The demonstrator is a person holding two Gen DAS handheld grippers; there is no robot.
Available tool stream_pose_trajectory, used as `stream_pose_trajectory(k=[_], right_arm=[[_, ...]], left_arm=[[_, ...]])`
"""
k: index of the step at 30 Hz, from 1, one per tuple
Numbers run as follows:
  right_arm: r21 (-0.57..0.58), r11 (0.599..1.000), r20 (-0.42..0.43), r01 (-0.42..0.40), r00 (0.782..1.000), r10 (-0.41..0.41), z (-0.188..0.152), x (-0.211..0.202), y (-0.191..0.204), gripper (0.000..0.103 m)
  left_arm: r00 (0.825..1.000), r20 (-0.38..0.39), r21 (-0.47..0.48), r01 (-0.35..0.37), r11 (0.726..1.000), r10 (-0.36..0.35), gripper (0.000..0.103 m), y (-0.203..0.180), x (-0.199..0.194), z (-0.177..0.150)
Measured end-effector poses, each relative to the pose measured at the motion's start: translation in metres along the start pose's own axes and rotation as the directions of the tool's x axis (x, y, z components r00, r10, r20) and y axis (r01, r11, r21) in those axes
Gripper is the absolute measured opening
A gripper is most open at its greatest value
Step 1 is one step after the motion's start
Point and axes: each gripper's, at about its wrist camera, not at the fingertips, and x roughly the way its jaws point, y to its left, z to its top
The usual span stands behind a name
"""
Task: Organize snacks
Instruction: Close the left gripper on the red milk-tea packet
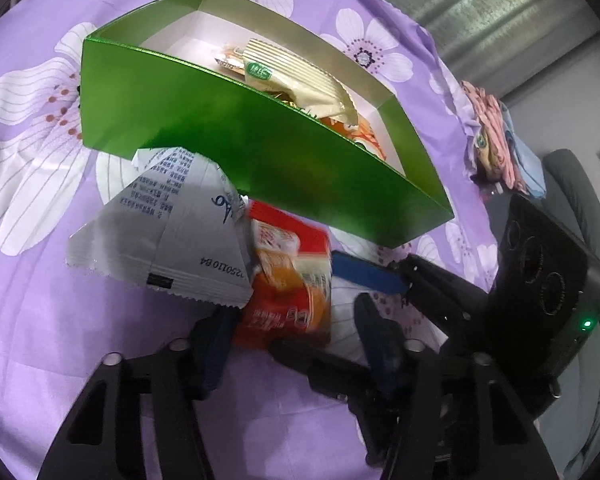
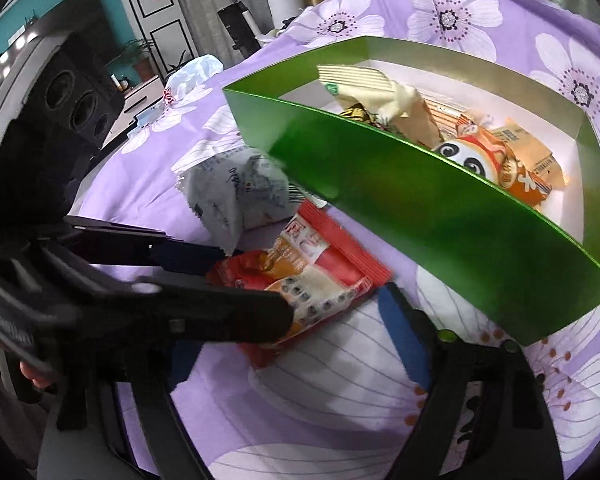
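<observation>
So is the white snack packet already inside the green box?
No, the white packet lies on the purple cloth outside the green box.

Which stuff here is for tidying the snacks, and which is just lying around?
For the job: green box, red snack packet, white snack packet, snacks in the box.

Just lying about: pile of clothes, potted plant, flowered purple cloth.

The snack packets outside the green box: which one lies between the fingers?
The red and orange packet, between the left fingers; the white printed packet lies beside it.

Two snack packets (image 1: 284,280) on the cloth (image 1: 40,320) before the box (image 1: 240,148)
</observation>
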Motion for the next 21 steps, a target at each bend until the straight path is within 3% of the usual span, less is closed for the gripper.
stream_pose_trajectory(k=[6,18,21], right_arm=[[0.015,1.000,0.012,-0.010,1.000,0.010,-0.003,-0.001,0.008,0.058],[0.104,0.993,0.026,-0.057,0.998,0.054,0.000,-0.003,-0.001,0.062],[0.126,0.990,0.006,-0.060,0.998,0.059,-0.001,0.005,-0.002,0.063]], left_arm=[[1.000,-0.005,-0.007,0.015,1.000,-0.015,0.049,0.001,-0.005,-0.001],[1.000,0.017,0.060,-0.024,0.998,0.023,0.049,-0.006,-0.004,0.011],[0.999,-0.007,0.048,-0.035,0.998,0.035,0.041,-0.001,0.005,0.013]])
